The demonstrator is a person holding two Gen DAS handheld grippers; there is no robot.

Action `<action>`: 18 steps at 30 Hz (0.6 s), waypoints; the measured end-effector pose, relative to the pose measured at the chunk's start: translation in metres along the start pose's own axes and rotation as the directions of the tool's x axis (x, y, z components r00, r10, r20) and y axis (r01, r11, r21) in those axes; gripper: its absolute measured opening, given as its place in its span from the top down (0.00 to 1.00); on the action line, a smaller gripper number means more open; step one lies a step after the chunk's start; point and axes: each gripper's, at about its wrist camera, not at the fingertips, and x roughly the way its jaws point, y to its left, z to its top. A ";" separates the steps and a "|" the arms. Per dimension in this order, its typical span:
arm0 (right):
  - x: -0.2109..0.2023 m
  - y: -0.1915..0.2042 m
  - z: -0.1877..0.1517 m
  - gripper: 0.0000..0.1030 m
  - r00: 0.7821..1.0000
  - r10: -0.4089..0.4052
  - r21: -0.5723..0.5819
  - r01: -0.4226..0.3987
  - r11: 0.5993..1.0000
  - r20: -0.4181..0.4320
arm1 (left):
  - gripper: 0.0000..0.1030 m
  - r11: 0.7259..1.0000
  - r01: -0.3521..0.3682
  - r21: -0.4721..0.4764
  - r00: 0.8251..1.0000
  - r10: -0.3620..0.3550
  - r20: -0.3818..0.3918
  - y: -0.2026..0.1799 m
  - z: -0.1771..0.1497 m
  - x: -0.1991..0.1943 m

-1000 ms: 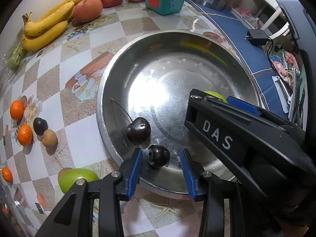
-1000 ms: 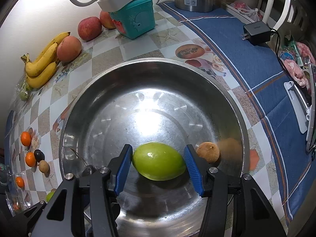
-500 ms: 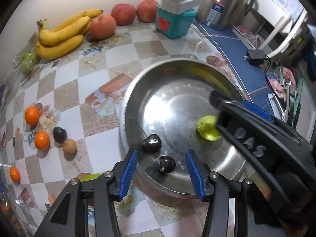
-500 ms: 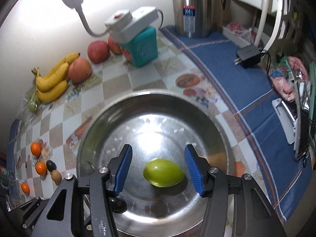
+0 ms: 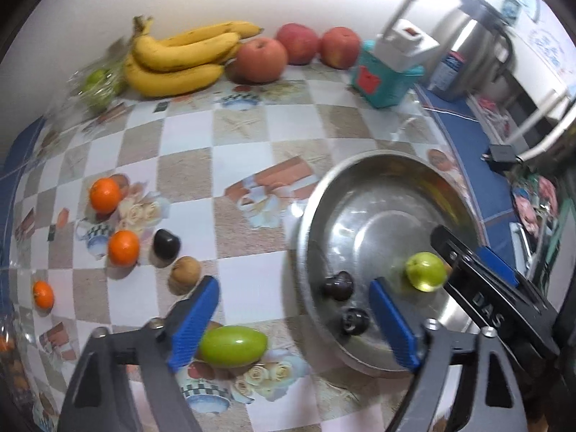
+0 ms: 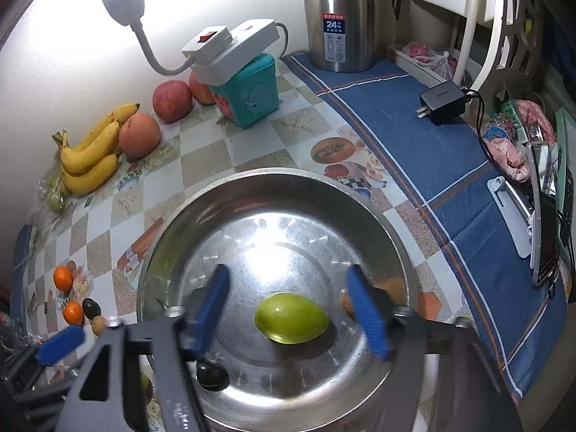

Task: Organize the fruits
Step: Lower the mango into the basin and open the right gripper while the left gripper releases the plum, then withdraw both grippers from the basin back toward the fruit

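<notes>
The left gripper (image 5: 291,320) has its jaws opening, wide apart and gripping nothing; it hangs over the bowl's (image 5: 309,216) left rim, low in the frame. Between the blue pads and below them lie a green fruit (image 5: 232,345) on the bench (image 5: 187,151) just outside the bowl, and two dark cherries (image 5: 338,284) inside it near the rim.

The right gripper (image 6: 291,309) is likewise opening and empty. A second green fruit (image 6: 291,318) lies on the bowl floor between its pads, touching neither.

Still out on the bench: three small oranges (image 5: 104,194) at middle left, with a dark plum-like fruit (image 5: 165,243) and a brown round one (image 5: 185,270) just beside them. Bananas (image 5: 180,61) and three apples (image 5: 262,59) sit against the wall at the top.

The green fruit outside the bowl looks like the nearest candidate. It appears smooth, glossy and egg-shaped, so probably firm but slippery; I would take it across its short middle, pads on the two long flanks, since a grip near either tapered end would likely squirt it out. It should be light. The oranges look matte and slightly yielding, easy to hold at the equator. Cherries are small, soft and prone to roll on steel. The bananas would be heavy as a bunch and bruise easily.
</notes>
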 end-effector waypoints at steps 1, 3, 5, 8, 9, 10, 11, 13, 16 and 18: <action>0.001 0.002 -0.001 0.28 1.000 -0.001 -0.008 0.001 1.000 -0.005 | 0.11 1.000 -0.009 -0.009 1.000 0.009 -0.005 0.002 -0.001 0.002; 0.004 0.004 -0.002 0.26 1.000 -0.002 -0.021 0.001 1.000 -0.013 | 0.06 1.000 -0.020 -0.020 1.000 0.020 -0.011 0.005 -0.001 0.005; 0.006 0.006 -0.004 0.20 1.000 -0.006 -0.032 0.006 0.999 -0.021 | 0.01 0.999 -0.039 -0.029 0.999 0.039 -0.020 0.007 -0.002 0.009; 0.009 0.005 -0.005 0.19 0.999 -0.012 -0.029 0.012 1.000 -0.029 | 0.00 0.998 -0.038 -0.045 0.999 0.037 -0.026 0.010 -0.003 0.012; 0.010 0.004 -0.006 0.18 0.999 -0.010 -0.024 0.009 1.000 -0.031 | 0.00 0.998 -0.039 -0.051 0.999 0.037 -0.029 0.011 -0.003 0.013; 0.011 0.004 -0.006 0.14 0.999 -0.009 -0.022 0.008 1.000 -0.033 | 0.00 0.998 -0.042 -0.055 0.999 0.040 -0.030 0.012 -0.003 0.014; 0.011 0.004 -0.006 0.11 0.999 -0.012 -0.023 0.011 1.000 -0.032 | 0.00 0.997 -0.046 -0.057 0.999 0.045 -0.030 0.013 -0.003 0.014; 0.012 0.005 -0.006 0.11 0.999 -0.016 -0.030 0.015 0.999 -0.030 | 0.00 0.997 -0.052 -0.060 0.998 0.051 -0.028 0.014 -0.003 0.013; 0.011 0.006 -0.007 0.08 1.000 -0.013 -0.037 0.013 0.999 -0.023 | 0.00 0.996 -0.063 -0.061 0.998 0.061 -0.027 0.016 -0.003 0.013; 0.011 0.007 -0.008 0.08 1.000 -0.012 -0.040 0.011 0.999 -0.014 | 0.00 0.996 -0.076 -0.054 0.997 0.074 -0.027 0.017 -0.003 0.013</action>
